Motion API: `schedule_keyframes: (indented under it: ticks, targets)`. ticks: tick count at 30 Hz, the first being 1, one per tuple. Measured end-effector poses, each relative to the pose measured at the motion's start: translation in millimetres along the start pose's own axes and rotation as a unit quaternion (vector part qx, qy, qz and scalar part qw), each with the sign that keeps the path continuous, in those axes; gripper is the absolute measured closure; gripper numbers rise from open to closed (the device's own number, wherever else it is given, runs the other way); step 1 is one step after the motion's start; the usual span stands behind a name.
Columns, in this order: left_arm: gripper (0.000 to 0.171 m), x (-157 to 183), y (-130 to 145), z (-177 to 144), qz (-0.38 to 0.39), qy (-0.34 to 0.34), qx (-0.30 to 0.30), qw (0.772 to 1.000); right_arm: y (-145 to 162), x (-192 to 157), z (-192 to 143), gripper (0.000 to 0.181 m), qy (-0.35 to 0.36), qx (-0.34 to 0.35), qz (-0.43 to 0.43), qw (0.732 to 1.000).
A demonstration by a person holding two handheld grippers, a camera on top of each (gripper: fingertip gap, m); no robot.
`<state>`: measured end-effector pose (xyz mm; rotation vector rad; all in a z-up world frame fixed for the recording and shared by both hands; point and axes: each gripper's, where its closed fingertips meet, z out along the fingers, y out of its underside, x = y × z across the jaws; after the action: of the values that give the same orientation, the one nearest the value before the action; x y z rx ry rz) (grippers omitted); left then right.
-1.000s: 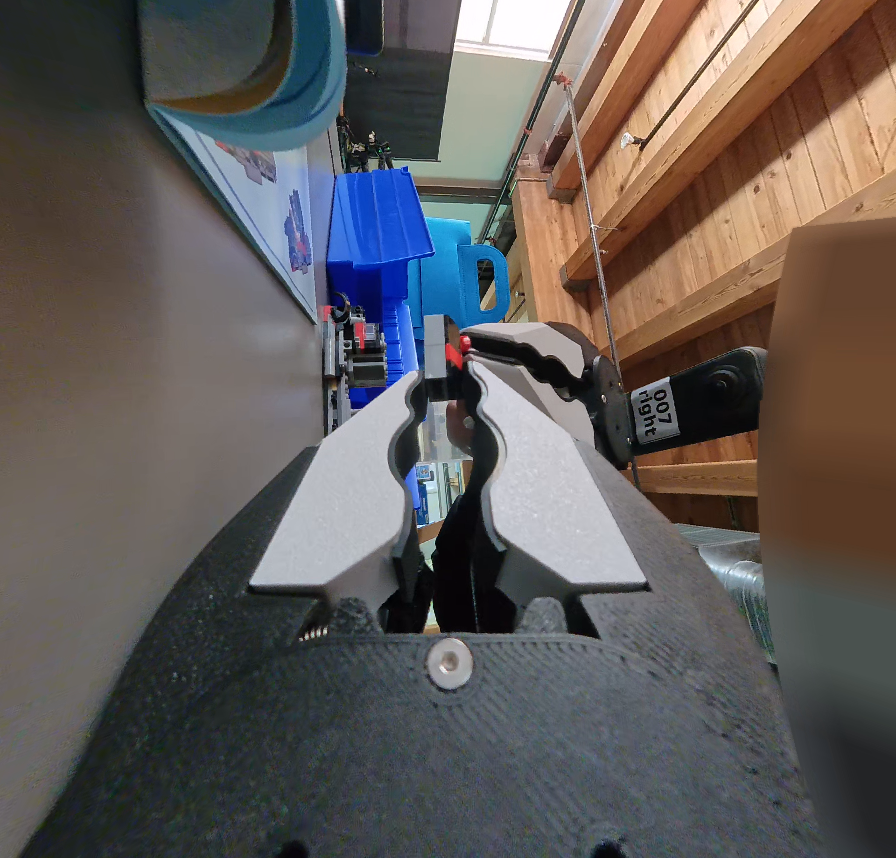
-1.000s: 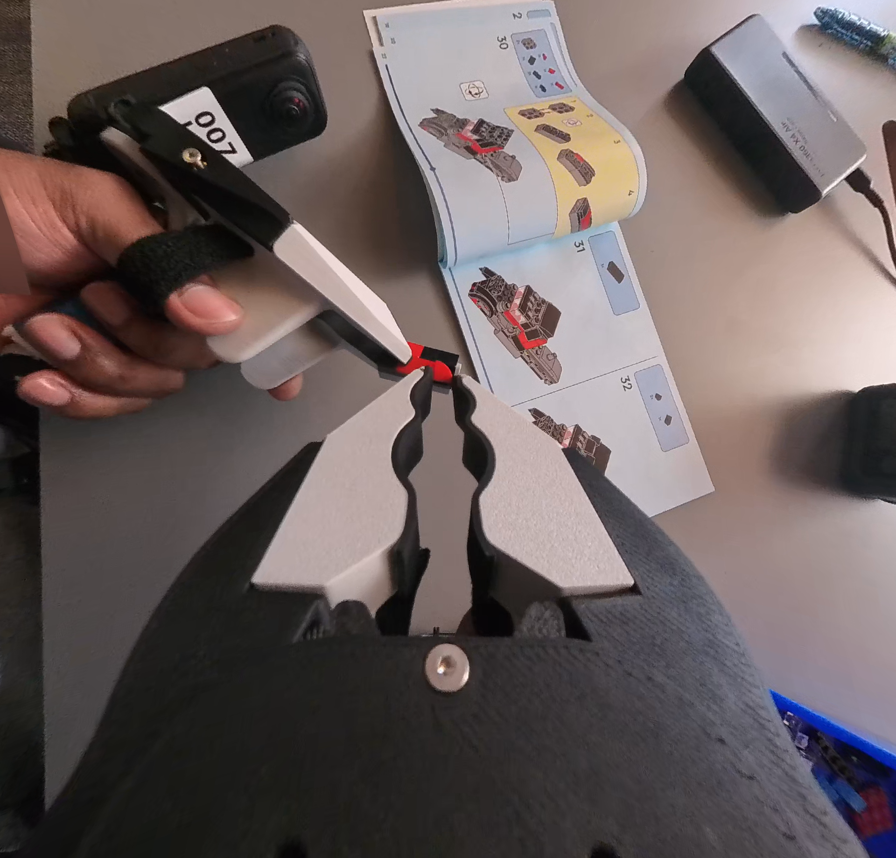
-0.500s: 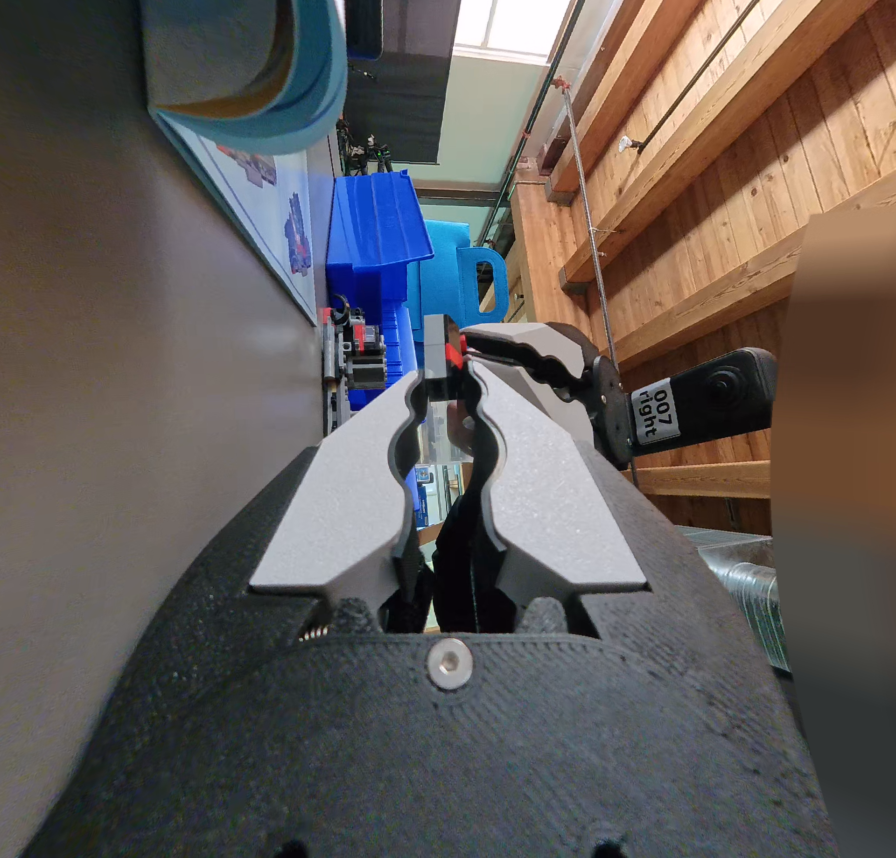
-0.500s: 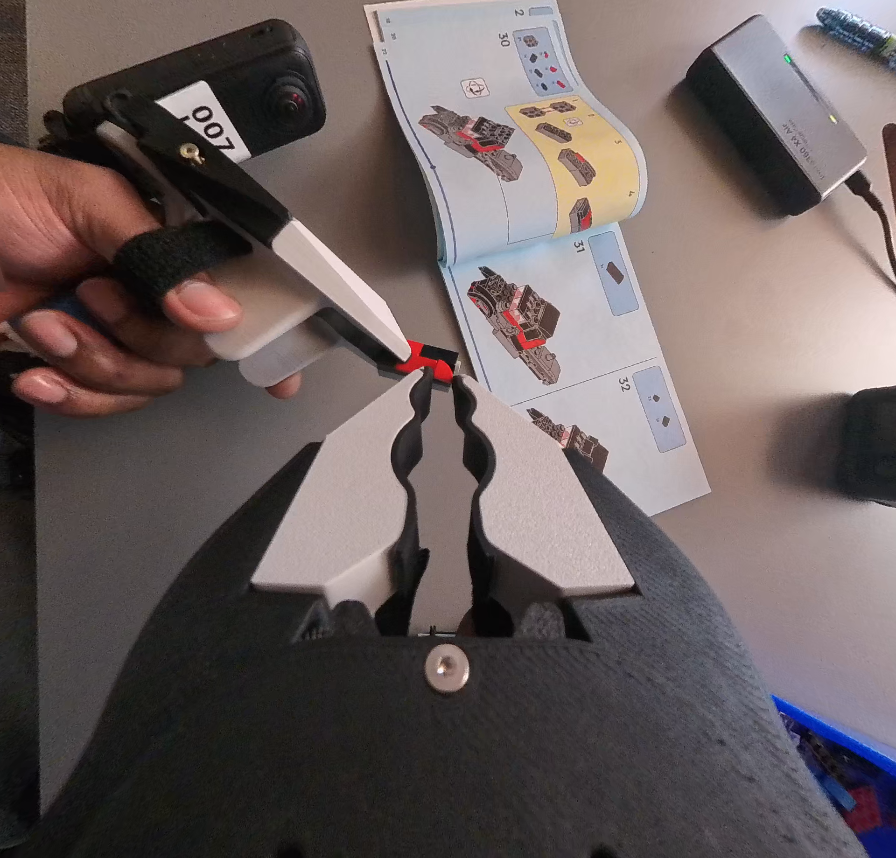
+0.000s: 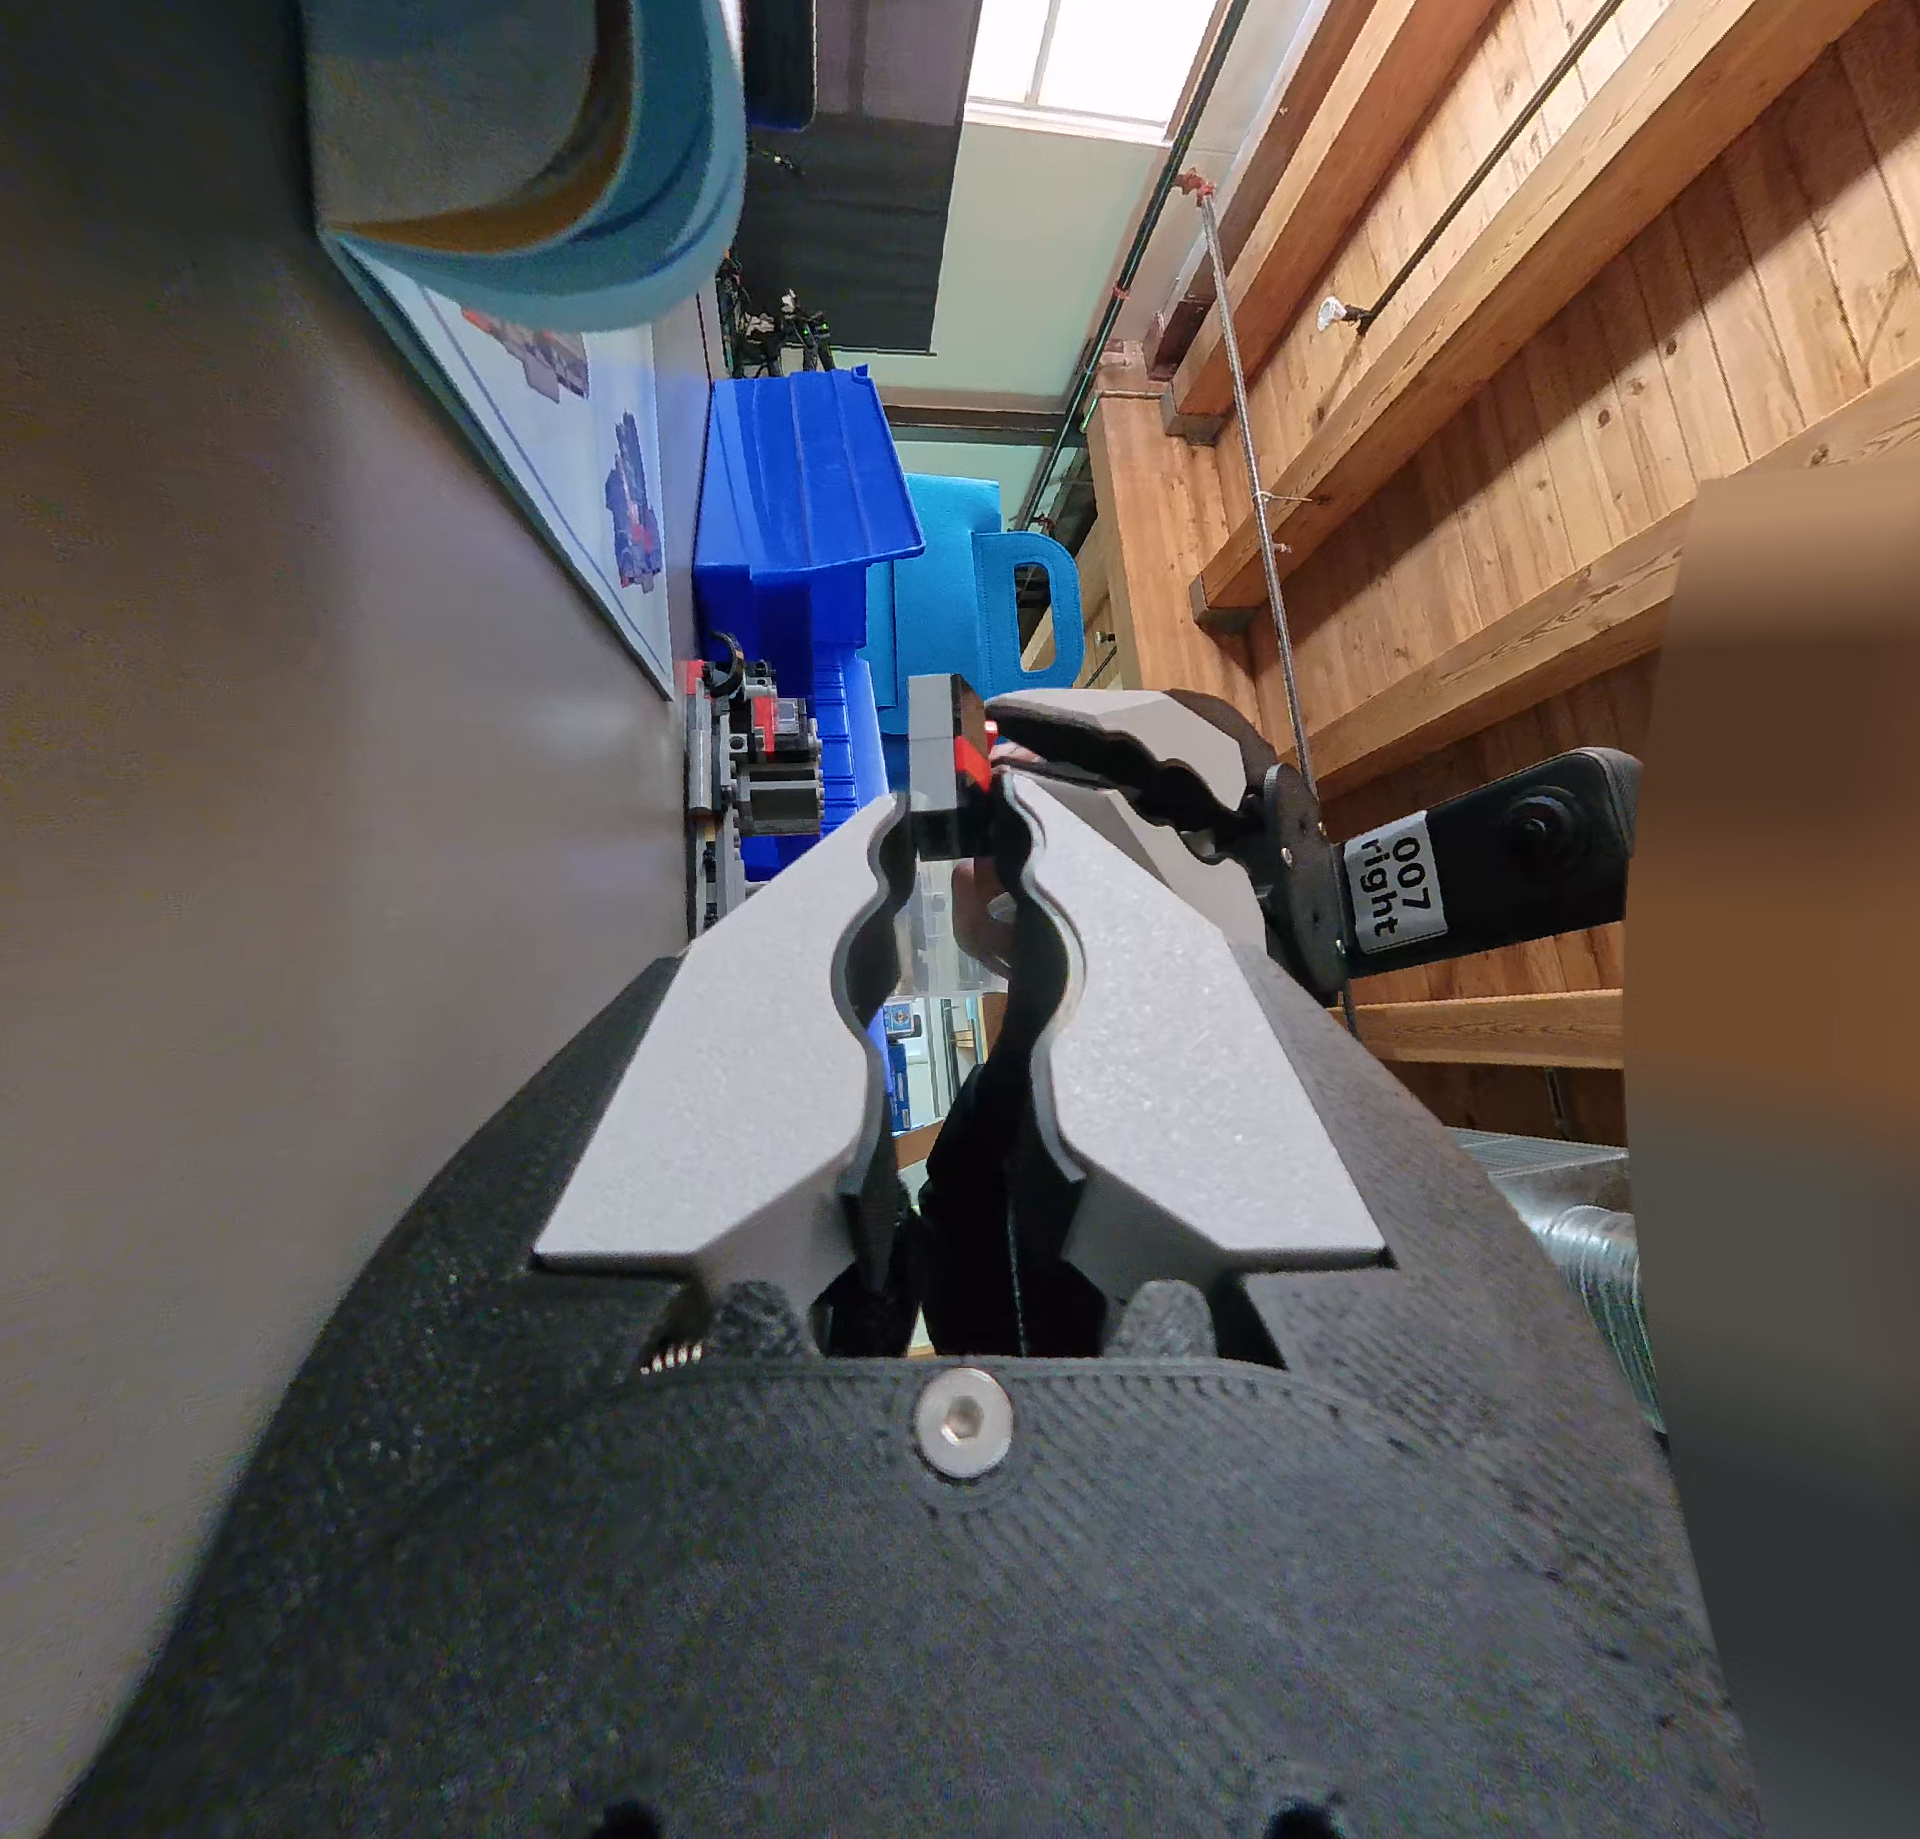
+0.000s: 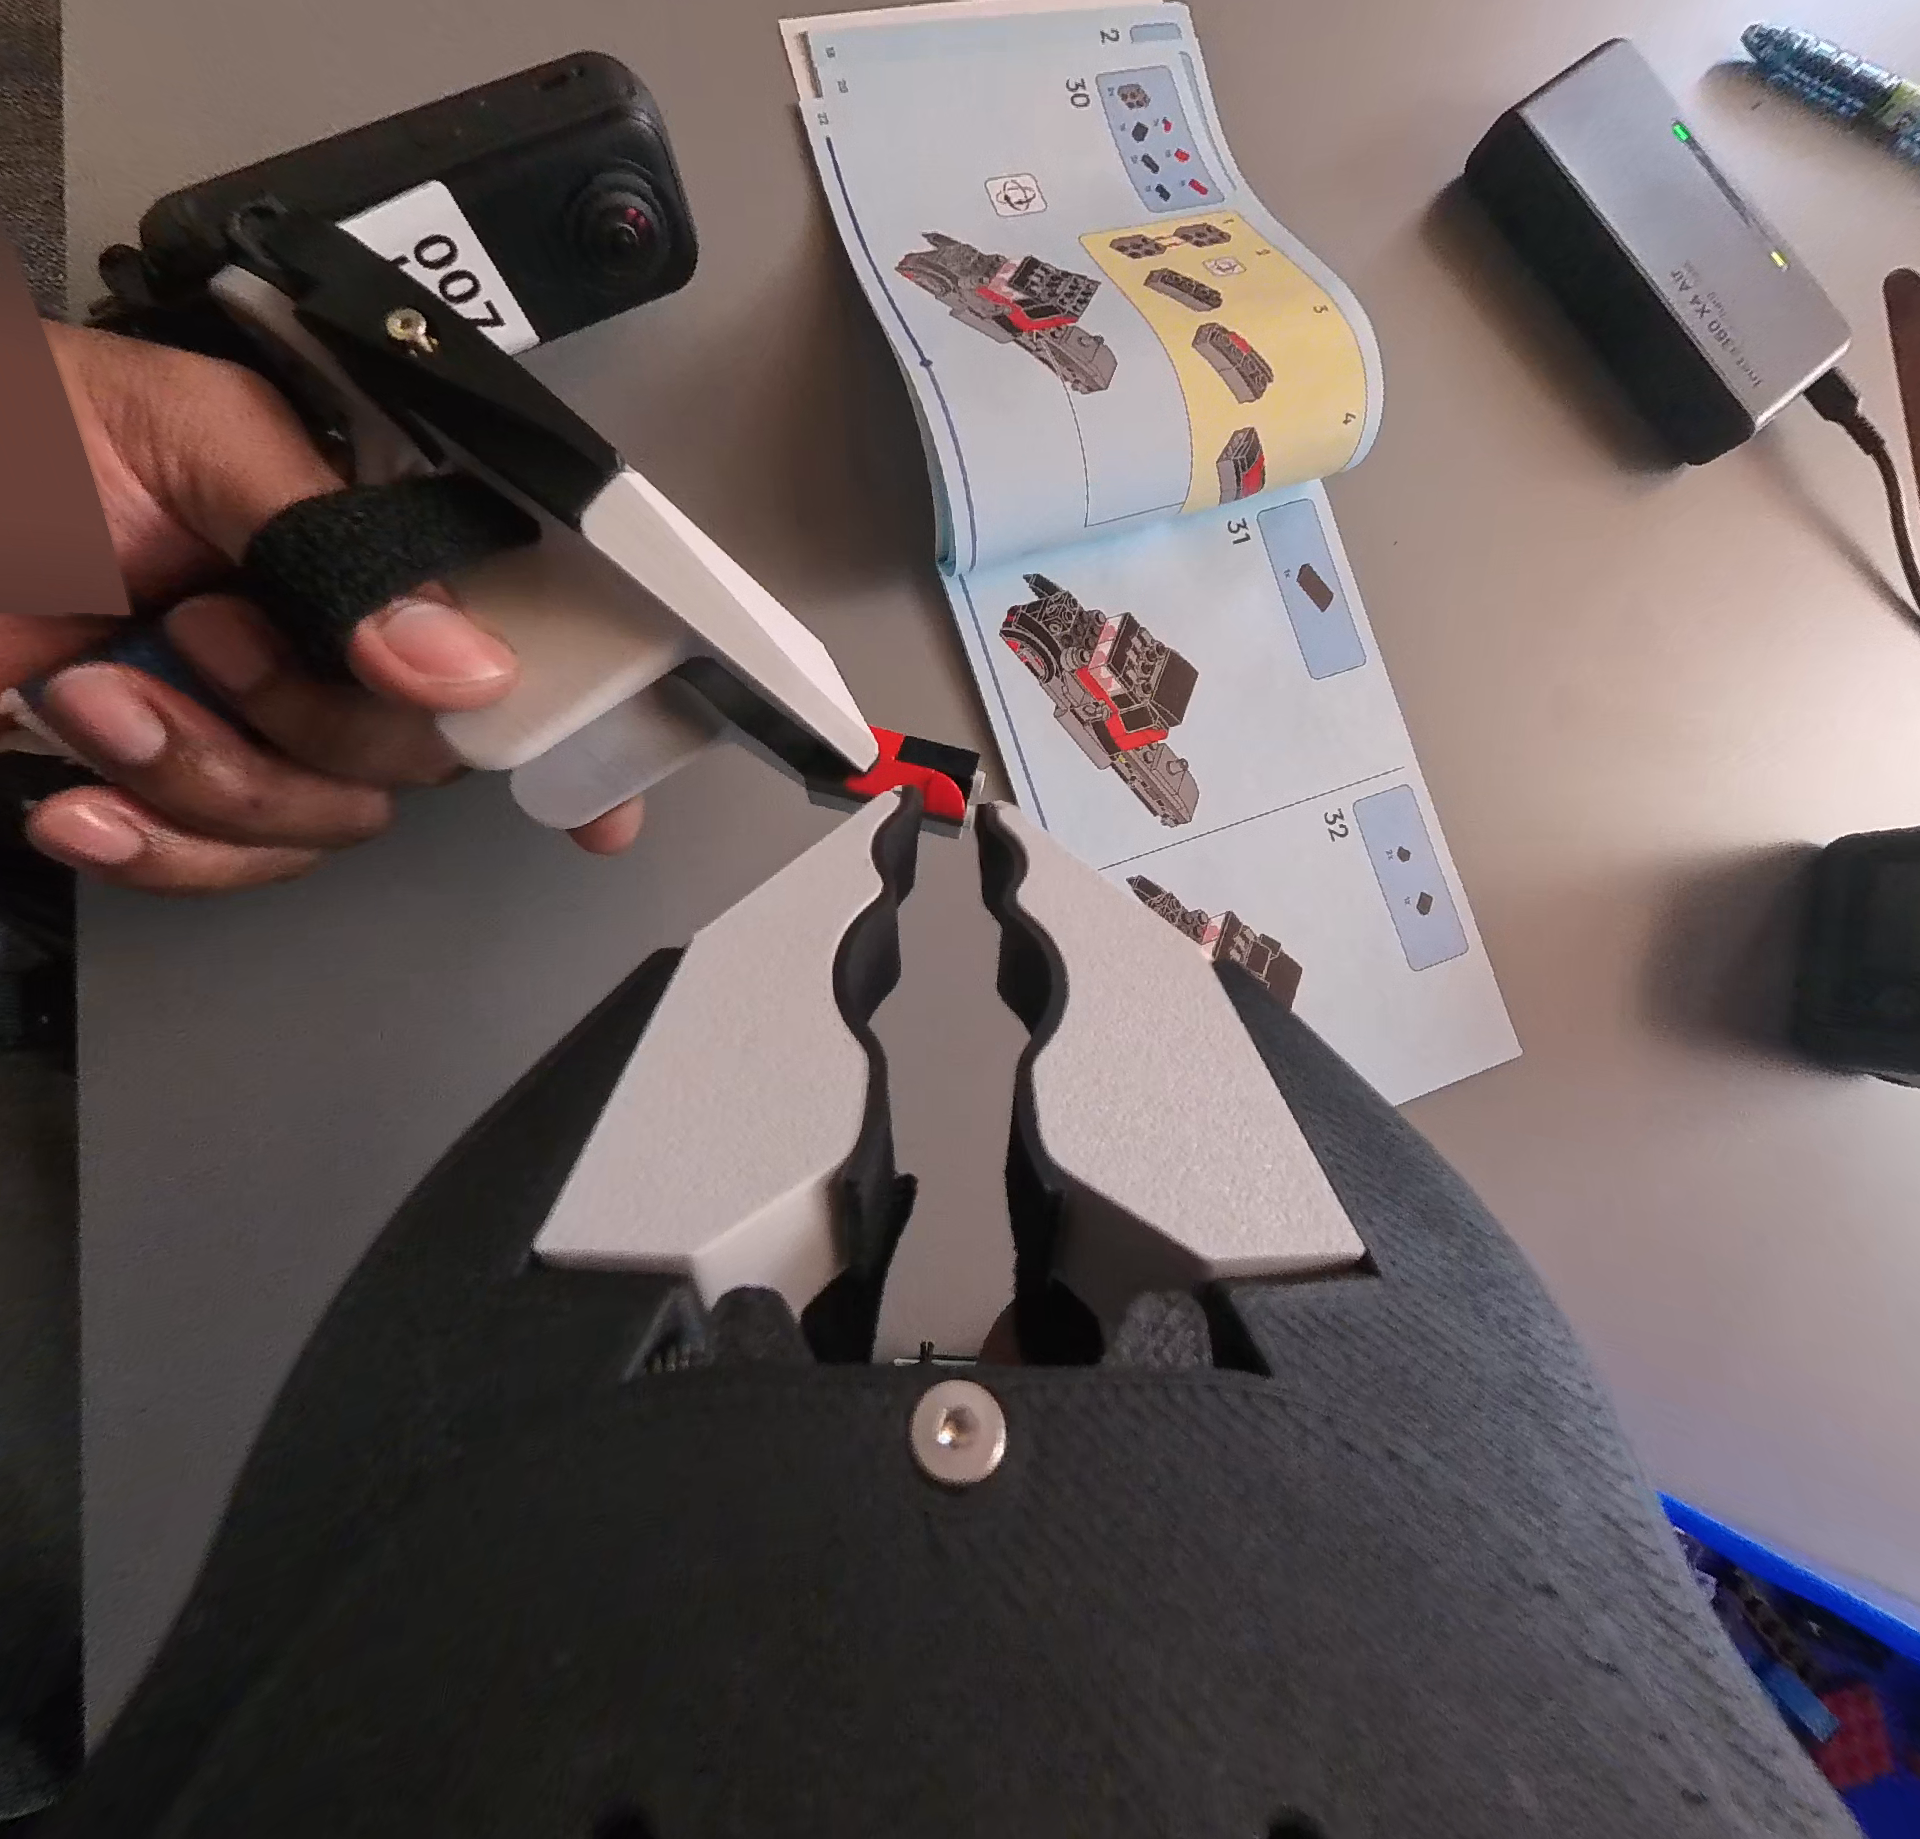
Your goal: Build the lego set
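Note:
A small grey, black and red lego assembly (image 5: 938, 776) is held in the air above the grey table (image 6: 623, 23). My left gripper (image 5: 956, 813) is shut on it. In the right wrist view a hand holds the left gripper (image 6: 854, 755), which comes in from the left with the assembly (image 6: 920, 763) at its tip. My right gripper (image 6: 942, 810) has its jaws nearly together and pinches the near edge of the same assembly. In the left wrist view the right gripper (image 5: 992, 750) meets the assembly from the right. A partly built lego vehicle (image 5: 753, 750) lies on the table.
An open instruction booklet (image 6: 1143, 542) lies just beyond the grippers. A black charger box (image 6: 1652, 262) with a cable sits at the far right, a dark object (image 6: 1870, 948) at the right edge. A blue bin (image 5: 800, 501) of bricks stands by the vehicle; its corner (image 6: 1818, 1633) shows lower right.
Both grippers stay together on the small assembly. The views drift only slightly.

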<state>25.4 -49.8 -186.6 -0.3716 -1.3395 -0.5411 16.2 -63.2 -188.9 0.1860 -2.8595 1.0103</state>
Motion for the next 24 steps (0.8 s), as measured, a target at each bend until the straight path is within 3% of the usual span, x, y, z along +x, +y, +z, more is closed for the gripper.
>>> schedule_keyframes:
  ticks: [4,7,10,14,19,24]
  targets:
    - [0.156,1.5,-1.3,-0.7,-0.002,0.005,0.003,1.0,-0.5,5.9,-6.7,0.164,0.008,0.018,0.04,0.999]
    - [0.156,3.4,-2.8,-0.9,-0.004,0.012,0.006,1.0,2.1,11.2,-12.0,0.158,0.007,0.058,0.146,0.988]
    - [0.156,5.5,-3.8,-0.9,-0.005,0.02,0.008,1.0,5.9,14.5,-16.0,0.153,-0.02,0.125,0.295,0.947]
    - [0.157,9.5,-2.2,-0.3,0.002,0.03,0.006,1.0,3.8,17.6,-20.0,0.15,-0.066,0.217,0.449,0.864]
    - [0.157,19.0,1.8,1.1,0.032,0.039,-0.002,0.999,2.5,9.9,-19.1,0.15,-0.115,0.253,0.503,0.818]
    - [0.157,22.3,4.4,2.0,0.04,0.043,-0.006,0.998,-5.6,4.6,-22.4,0.15,-0.14,0.269,0.504,0.809]
